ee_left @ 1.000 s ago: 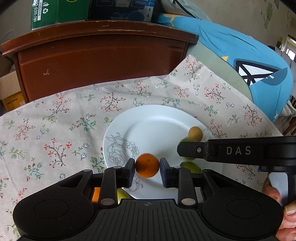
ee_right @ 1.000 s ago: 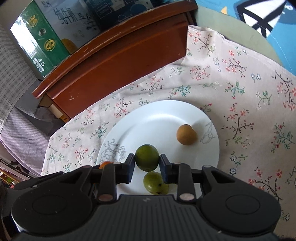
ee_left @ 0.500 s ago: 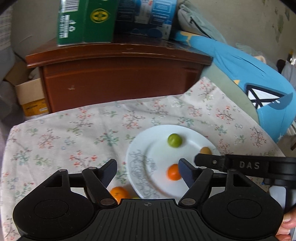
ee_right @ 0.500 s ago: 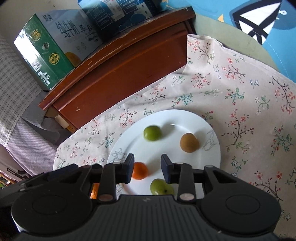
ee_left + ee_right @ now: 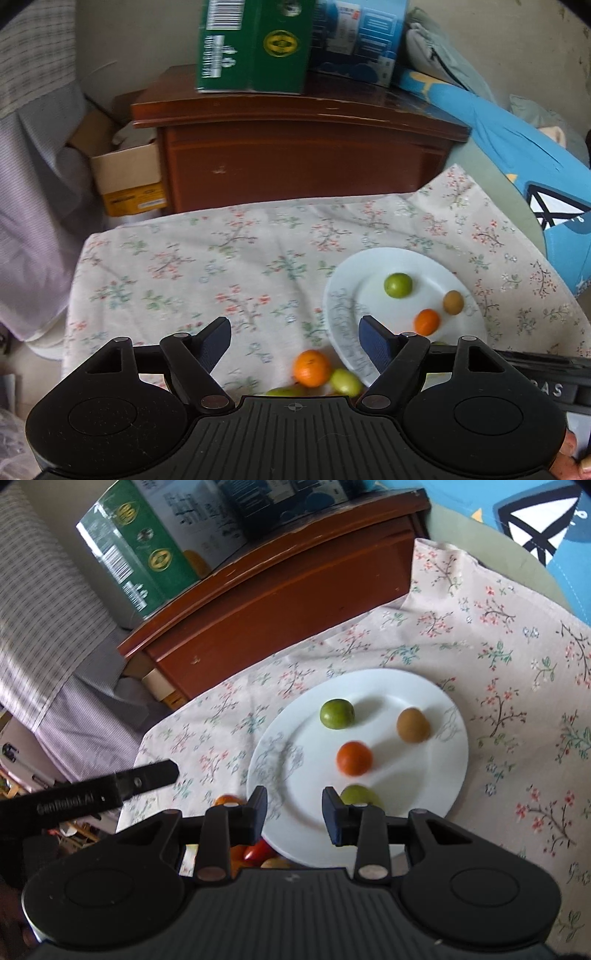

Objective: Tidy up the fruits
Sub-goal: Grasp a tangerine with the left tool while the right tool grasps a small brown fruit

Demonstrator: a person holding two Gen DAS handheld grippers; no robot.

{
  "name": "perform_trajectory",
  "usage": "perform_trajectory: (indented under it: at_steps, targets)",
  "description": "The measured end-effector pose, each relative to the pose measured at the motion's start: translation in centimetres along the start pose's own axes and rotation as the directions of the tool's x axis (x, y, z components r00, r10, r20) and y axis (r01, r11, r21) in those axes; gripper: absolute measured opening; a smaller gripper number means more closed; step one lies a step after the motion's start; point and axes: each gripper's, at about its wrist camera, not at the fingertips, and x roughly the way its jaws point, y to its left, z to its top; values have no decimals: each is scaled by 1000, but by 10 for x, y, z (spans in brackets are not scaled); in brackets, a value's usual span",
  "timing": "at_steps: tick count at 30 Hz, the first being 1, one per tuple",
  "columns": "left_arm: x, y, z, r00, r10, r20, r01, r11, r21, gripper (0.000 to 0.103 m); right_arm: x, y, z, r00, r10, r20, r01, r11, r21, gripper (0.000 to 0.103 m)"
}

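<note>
Left claw (image 5: 295,338): jaws stood wide apart, having just been opening, with nothing between the pads; it hung above the flowered cloth (image 5: 207,266), to the left of the plate
Right claw (image 5: 293,812): jaws a little apart, gripping nothing; it hung over the near rim of the plate, the pale green fruit just behind its right finger
Plate (image 5: 436,771): white, with a grey flower drawing near its left rim, lying on the cloth over the counter
On the plate: a round green fruit (image 5: 337,714) at the back, a brown fruit (image 5: 413,724) to its right, a small orange (image 5: 354,758) in the middle and a pale green fruit (image 5: 356,794) at the near edge; all four lay apart from one another
Off the plate: in the left wrist view, a second orange (image 5: 311,367) lay on the cloth just beside the plate's near left rim, touching a yellow-green fruit (image 5: 345,382); another green fruit was half hidden under the claw body
More fruit: red and orange pieces (image 5: 255,851) showed under the right claw's body, too hidden to tell apart
Behind: a dark wooden cabinet (image 5: 295,158) carrying a green carton (image 5: 255,48) and a blue box (image 5: 358,40)
</note>
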Motion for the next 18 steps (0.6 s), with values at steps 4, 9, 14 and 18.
perform_trajectory:
  at_steps: [4,9,14,18]
  targets:
    - [-5,17,-4,1000,24,-14,-24,1000,-19,77,-3,5,-10,1000,7,-10,-7,1000,-9,35]
    - [-2,34,-12,997,65,-33,-65,998,-13,77,-10,8,-26,1000,10,-27,-11,1000,-16,35]
    - [5,44,-25,994,95,-47,-95,995,-12,77,-11,10,-39,999,8,-49,-9,1000,-17,34]
    - [11,47,-35,992,113,-55,-112,994,13,76,-11,12,-47,998,14,-59,-16,1000,-18,34]
